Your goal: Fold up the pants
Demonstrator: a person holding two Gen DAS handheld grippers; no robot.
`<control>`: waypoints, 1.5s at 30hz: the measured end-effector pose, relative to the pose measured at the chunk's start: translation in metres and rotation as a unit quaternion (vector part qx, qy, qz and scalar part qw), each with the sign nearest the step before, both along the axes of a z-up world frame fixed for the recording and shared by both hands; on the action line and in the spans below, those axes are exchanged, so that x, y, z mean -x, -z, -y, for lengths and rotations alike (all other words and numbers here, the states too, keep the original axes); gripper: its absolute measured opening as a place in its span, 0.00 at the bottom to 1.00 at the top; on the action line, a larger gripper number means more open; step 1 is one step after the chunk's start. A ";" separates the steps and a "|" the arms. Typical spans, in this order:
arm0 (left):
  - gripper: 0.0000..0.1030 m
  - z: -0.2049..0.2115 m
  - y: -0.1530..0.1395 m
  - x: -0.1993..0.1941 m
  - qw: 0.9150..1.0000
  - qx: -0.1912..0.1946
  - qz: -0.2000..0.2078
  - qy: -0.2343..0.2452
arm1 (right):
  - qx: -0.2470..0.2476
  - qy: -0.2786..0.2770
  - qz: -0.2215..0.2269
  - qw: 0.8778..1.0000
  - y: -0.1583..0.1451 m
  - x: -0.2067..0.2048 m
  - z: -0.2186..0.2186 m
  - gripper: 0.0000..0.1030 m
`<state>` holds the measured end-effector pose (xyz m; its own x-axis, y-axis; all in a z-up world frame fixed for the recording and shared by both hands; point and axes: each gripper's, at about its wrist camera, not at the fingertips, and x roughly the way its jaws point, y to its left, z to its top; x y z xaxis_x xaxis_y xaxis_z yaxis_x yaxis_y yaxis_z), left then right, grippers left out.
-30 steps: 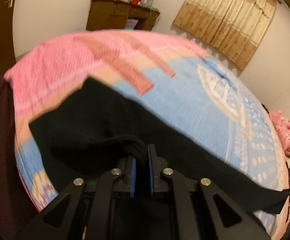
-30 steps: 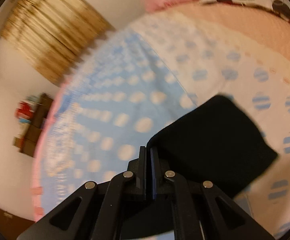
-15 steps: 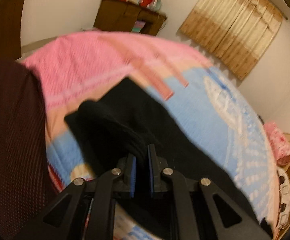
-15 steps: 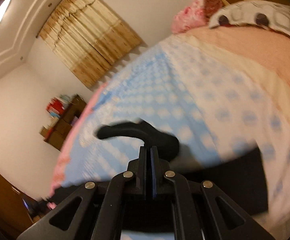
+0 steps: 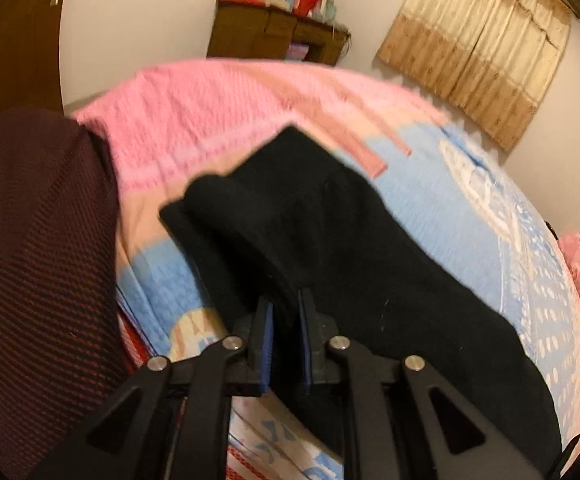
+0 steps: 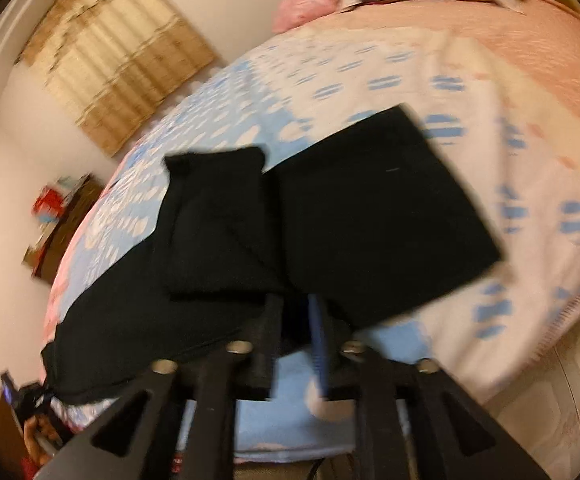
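Motion blur smears the right wrist view, so the black pants' (image 6: 370, 216) edges and the bedspread (image 6: 490, 92) print read soft. The near pants fabric passes behind the right gripper (image 6: 296, 336), whose jaws are opening. The items atop the cabinet (image 5: 274, 36) are too small to identify.

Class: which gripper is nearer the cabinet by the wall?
Left. The left gripper faces the cabinet across the bed's pink end; from the right gripper the cabinet lies far off.

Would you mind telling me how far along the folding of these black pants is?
Done: one end of the black pants already lies folded over on the bed. In hand: the right gripper is opening to let go; the left gripper pinches cloth, starting to open. Left: releasing and neatening the fold.
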<state>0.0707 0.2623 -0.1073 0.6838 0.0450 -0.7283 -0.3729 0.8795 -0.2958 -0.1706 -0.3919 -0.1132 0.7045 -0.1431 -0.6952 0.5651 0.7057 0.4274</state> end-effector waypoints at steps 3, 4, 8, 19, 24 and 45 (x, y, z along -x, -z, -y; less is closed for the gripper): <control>0.14 -0.001 0.001 -0.003 1.000 -0.008 -0.005 0.000 | 0.111 0.042 -0.008 0.993 -0.028 0.009 -0.011 0.49; 0.14 -0.002 0.004 -0.004 1.000 -0.007 -0.010 -0.003 | 0.153 0.027 0.001 0.988 -0.040 0.004 -0.021 0.49; 0.14 -0.002 0.012 -0.006 1.000 -0.002 -0.023 -0.004 | 0.271 -0.102 -0.004 0.957 -0.052 -0.040 -0.069 0.51; 0.14 -0.003 0.006 0.002 0.999 -0.022 -0.023 -0.005 | 0.394 -0.180 -0.046 0.900 0.001 -0.100 -0.114 0.09; 0.14 0.001 0.005 -0.001 0.999 -0.033 -0.027 -0.002 | 0.259 -0.053 0.018 0.964 -0.023 -0.054 -0.053 0.08; 0.14 -0.016 -0.014 0.003 0.995 -0.091 -0.022 -0.028 | 0.141 0.138 0.072 0.978 -0.040 0.029 0.018 0.13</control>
<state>0.0681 0.2784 -0.0937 0.6440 0.2163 -0.7338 -0.4323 0.8943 -0.1158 -0.1999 -0.4096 -0.0728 0.6993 -0.5138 -0.4969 0.6994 0.6354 0.3273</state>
